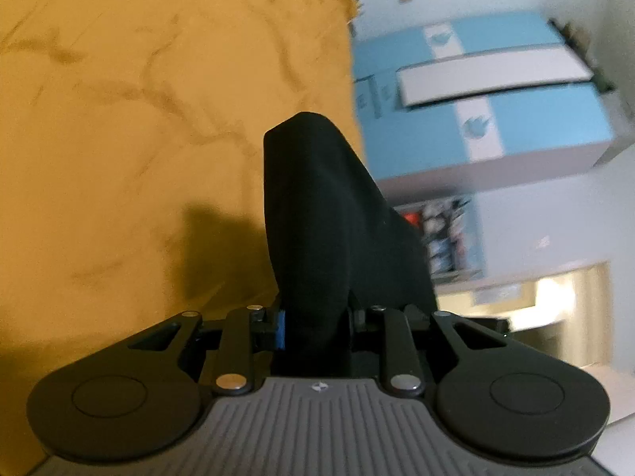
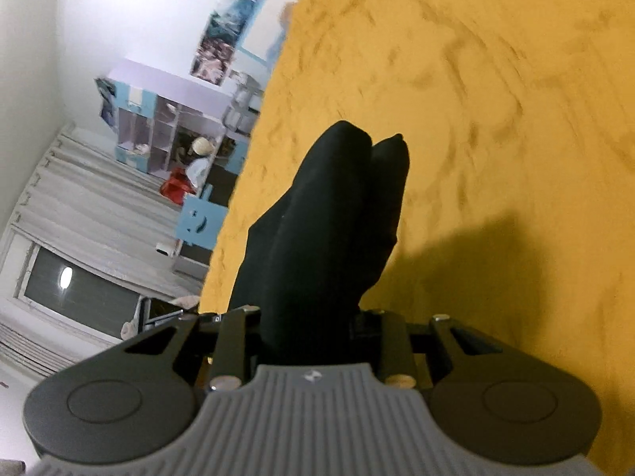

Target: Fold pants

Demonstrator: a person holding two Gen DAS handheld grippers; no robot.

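Above the yellow blanket [image 1: 119,139], both tongs [image 1: 317,325] [image 2: 309,325] angled downward, each clenched on black pants [image 1: 317,206] [image 2: 325,218].

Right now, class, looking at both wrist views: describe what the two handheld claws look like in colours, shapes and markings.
The left claw and right claw look alike: a grey ribbed body with a small white emblem, flanked by two round black discs, with black link bars joined by silver pins. The left one shows a blue strip at one finger base. No cables, hands or sleeves are visible.
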